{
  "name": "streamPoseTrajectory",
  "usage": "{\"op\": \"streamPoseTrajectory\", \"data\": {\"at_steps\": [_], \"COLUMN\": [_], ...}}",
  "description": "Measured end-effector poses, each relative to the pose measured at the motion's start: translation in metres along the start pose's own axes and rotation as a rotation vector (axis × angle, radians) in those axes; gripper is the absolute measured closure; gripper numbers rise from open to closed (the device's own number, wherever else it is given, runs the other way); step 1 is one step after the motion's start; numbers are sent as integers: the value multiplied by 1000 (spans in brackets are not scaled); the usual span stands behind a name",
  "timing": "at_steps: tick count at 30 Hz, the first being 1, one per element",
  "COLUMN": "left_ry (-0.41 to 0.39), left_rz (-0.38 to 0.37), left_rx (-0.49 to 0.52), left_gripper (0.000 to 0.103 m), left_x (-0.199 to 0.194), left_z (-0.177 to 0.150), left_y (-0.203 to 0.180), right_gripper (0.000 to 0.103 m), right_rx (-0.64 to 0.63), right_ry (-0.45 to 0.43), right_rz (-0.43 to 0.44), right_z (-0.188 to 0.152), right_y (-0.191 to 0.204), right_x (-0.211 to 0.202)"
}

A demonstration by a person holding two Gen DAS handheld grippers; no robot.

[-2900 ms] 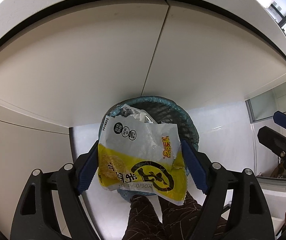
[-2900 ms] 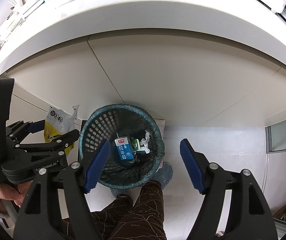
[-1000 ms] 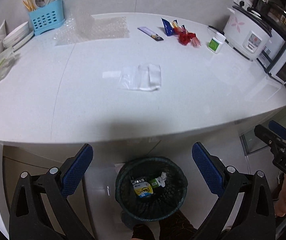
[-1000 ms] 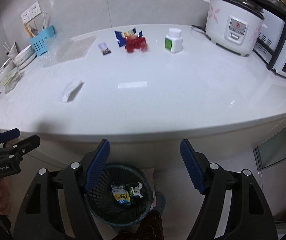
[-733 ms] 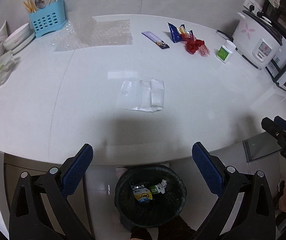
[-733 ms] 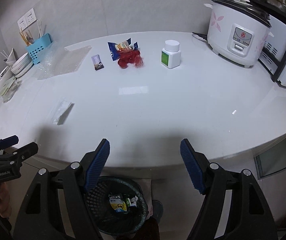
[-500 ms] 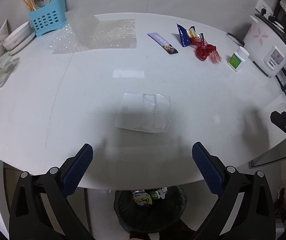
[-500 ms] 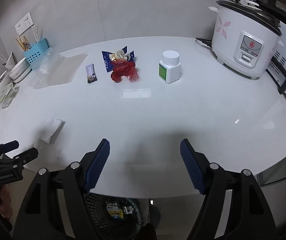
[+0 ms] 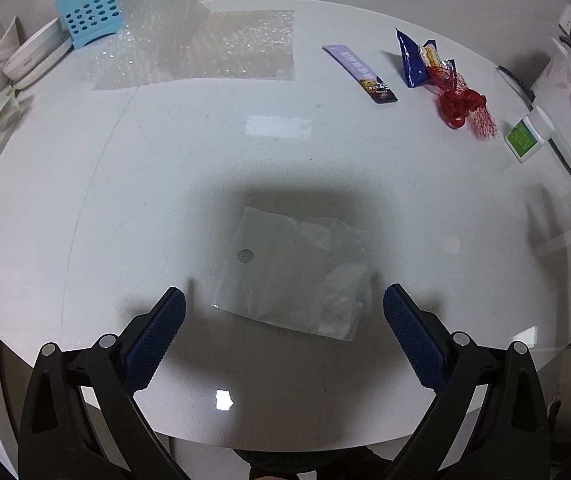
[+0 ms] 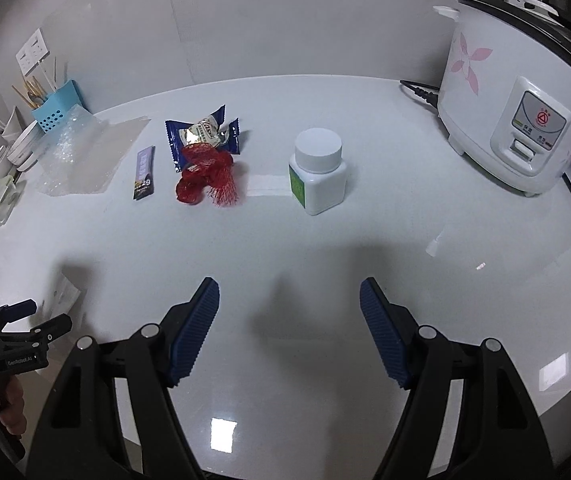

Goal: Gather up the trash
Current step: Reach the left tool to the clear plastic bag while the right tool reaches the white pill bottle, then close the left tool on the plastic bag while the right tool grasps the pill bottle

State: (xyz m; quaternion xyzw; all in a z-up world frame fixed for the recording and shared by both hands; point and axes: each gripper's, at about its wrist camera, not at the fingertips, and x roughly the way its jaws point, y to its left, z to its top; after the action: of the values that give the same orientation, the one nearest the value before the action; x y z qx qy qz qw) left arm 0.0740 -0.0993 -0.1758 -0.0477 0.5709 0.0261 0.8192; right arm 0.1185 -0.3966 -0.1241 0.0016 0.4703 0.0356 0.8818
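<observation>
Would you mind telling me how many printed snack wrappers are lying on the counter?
2: a purple wrapper beside the bubble wrap, and a blue wrapper partly under the red mesh netting. More may be hidden.

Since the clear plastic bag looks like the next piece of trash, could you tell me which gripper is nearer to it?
Left. The left gripper hangs open right over the clear plastic bag; the right gripper is off to its right, over bare counter.

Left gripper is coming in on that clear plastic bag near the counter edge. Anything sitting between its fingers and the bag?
Nothing visible. The left gripper is open, and only bare counter lies between it and the clear plastic bag. The other wrappers sit far back.
</observation>
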Motion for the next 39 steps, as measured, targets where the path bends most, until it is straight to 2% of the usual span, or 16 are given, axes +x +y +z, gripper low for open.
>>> {"op": "streamPoseTrajectory", "data": {"at_steps": [17,20,23,31,34,39], "left_ry": [46,50,52,44,44,46], "left_rz": [31,41,60,52,52,46], "left_rx": [-19,-16,-8,-4,-11,-33], "left_gripper": [8,12,21,41,42,43], "left_x": [18,17,16,10,9,7], "left_z": [16,18,18,16,15,13], "left_y": [-4,-7,-11,-20,-21,-17], "right_gripper": [33,34,38,49,57,57], "right_rx": [25,18,6,-14,-24,-31], "right_ry": [27,31,43,70,76,72], "right_rz": [21,19,21,30,36,37], "right_z": [59,66,72,77,77,76], "right_y": [-33,-34,-35,-32,-29,-28], "right_x": [66,73,81,92,93,91]}}
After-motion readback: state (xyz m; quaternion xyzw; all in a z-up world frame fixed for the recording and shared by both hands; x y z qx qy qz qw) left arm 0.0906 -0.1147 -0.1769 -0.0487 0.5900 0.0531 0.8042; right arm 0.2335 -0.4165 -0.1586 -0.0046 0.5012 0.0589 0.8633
